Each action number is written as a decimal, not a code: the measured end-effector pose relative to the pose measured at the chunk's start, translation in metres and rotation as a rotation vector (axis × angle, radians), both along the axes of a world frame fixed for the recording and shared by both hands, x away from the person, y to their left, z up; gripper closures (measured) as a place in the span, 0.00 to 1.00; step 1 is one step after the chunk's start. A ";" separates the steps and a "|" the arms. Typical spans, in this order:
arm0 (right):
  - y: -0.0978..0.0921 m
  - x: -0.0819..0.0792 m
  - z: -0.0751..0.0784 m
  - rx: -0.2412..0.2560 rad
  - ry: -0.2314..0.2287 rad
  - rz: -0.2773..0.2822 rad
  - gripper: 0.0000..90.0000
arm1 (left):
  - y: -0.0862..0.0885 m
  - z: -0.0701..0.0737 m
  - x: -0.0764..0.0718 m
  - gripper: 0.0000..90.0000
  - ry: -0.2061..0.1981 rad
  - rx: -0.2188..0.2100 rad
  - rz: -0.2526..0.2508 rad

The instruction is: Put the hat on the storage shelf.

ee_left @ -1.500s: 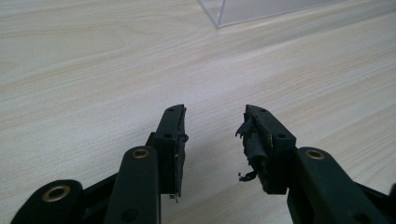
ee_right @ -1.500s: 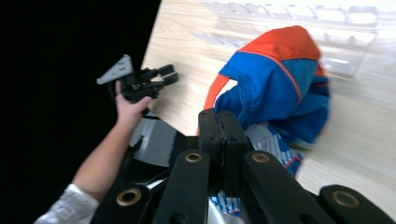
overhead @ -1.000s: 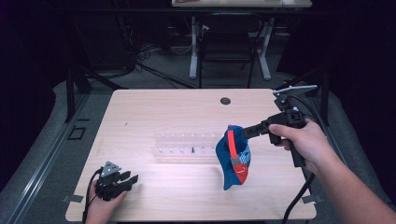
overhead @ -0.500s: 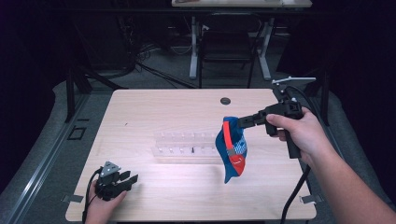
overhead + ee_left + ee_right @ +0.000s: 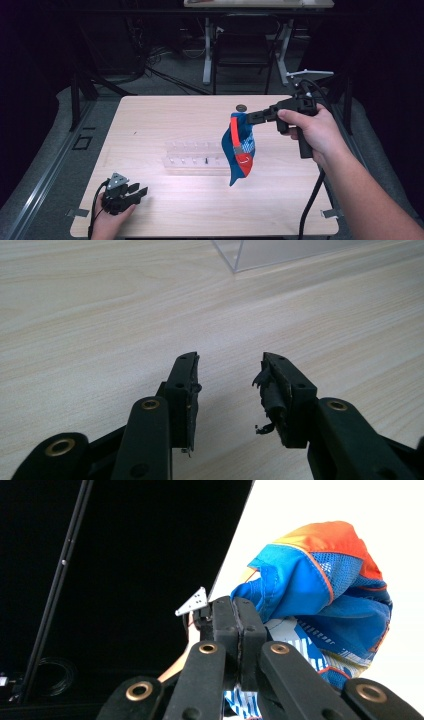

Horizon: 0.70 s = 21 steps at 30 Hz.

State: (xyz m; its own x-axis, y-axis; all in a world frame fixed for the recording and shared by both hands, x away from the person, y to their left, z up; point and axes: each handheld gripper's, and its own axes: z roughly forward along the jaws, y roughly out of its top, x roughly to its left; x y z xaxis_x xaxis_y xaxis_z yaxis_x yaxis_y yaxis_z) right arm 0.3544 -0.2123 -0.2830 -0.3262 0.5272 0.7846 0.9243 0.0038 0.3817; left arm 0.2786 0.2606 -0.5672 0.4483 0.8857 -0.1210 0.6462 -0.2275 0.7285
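The right gripper [image 5: 252,118] is held up in the air over the right half of the table [image 5: 165,120]. Its two jaws are pressed tight together on the top edge of a blue and orange cloth bag [image 5: 239,150]. The bag hangs down loose from the jaws and its bottom tip is just above the wood. It hangs in front of the right end of a clear plastic box [image 5: 192,156] that sits in the middle of the table.

The left gripper [image 5: 131,192] rests near the front left corner of the table. Its jaws stand apart with nothing between them. The black pads [image 5: 272,390] on them look torn and ragged.

The bag is held only by a small pinch of its edge, so I think it could slip out and drop if the hand shakes or swings fast. The loose bottom could also bump the clear box and push it along the table.

A small dark round thing [image 5: 241,107] lies near the back edge.
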 end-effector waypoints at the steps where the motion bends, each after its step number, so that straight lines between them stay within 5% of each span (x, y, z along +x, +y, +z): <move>1: 0.001 0.001 0.001 0.003 -0.002 0.000 1.00 | 0.000 0.000 0.000 0.66 0.000 0.000 0.000; 21: 0.023 0.024 0.016 0.012 -0.034 -0.033 1.00 | 0.001 0.001 0.001 0.62 0.001 0.007 0.000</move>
